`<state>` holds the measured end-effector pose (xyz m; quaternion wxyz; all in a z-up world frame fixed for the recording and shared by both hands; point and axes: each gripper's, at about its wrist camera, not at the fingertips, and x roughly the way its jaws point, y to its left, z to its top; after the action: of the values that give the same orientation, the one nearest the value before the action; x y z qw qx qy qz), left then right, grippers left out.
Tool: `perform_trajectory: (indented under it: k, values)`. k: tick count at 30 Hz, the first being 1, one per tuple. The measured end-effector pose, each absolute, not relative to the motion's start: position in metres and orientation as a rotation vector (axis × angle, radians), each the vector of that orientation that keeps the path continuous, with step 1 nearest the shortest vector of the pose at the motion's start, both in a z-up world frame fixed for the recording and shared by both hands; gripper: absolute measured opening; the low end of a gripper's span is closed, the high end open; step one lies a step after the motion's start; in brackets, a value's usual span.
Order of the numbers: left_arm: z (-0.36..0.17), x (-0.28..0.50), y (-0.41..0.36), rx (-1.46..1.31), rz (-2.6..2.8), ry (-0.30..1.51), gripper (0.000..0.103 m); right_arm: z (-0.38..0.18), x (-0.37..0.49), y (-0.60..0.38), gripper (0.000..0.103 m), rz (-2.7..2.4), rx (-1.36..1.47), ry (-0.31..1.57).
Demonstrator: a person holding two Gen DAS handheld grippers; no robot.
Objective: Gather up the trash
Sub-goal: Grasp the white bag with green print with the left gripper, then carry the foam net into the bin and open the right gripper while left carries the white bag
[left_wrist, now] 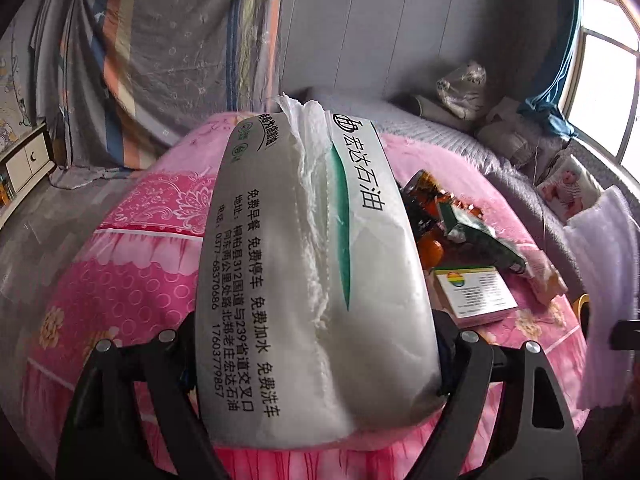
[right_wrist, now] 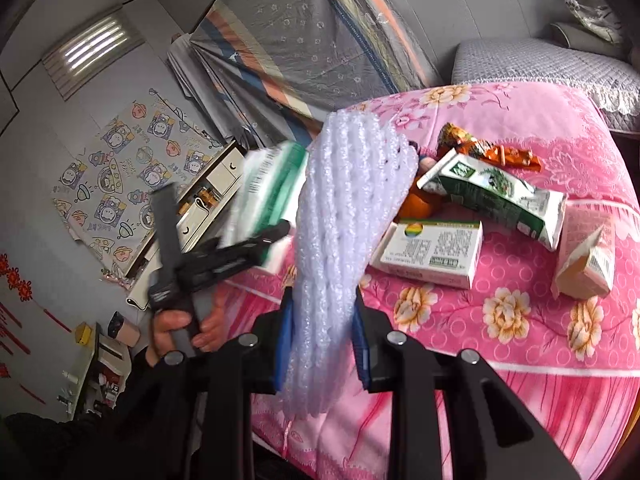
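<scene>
My left gripper [left_wrist: 316, 344] is shut on a white tissue pack [left_wrist: 308, 264] with green and black print, held above the pink flowered quilt [left_wrist: 132, 264]. It shows blurred in the right wrist view [right_wrist: 268, 188]. My right gripper [right_wrist: 322, 344] is shut on a white foam net sleeve [right_wrist: 344, 216], which also shows in the left wrist view [left_wrist: 600, 280]. On the quilt lie a green milk carton [right_wrist: 496, 196], a white medicine box [right_wrist: 432, 252], an orange wrapper [right_wrist: 488, 148], a pale pink carton [right_wrist: 588, 256] and an orange fruit [right_wrist: 420, 204].
A grey bed cover [right_wrist: 540, 64] lies behind the quilt. A striped curtain [right_wrist: 312, 36] hangs at the back. A white cabinet [right_wrist: 212, 192] stands at the left. A window [left_wrist: 604, 80] is at the right with pillows [left_wrist: 464, 88] near it.
</scene>
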<state>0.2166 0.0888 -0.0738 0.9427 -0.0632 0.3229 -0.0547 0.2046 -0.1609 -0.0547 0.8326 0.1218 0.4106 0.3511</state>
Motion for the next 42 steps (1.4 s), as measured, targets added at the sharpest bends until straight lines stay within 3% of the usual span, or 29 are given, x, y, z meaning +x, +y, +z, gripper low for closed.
perform_trajectory:
  k: [8, 17, 42]
  values:
    - [-0.021, 0.136, 0.057, -0.122, -0.162, 0.476, 0.079, -0.078, 0.188, -0.191, 0.024, 0.715, 0.338, 0.928]
    - [0.012, 0.111, -0.02, -0.073, -0.347, 0.38, 0.079, -0.077, 0.168, -0.254, 0.025, 0.588, 0.42, 0.869]
    - [0.016, 0.108, -0.158, 0.075, -0.772, 0.366, 0.079, -0.103, 0.114, -0.457, 0.024, 0.061, 0.602, 0.704]
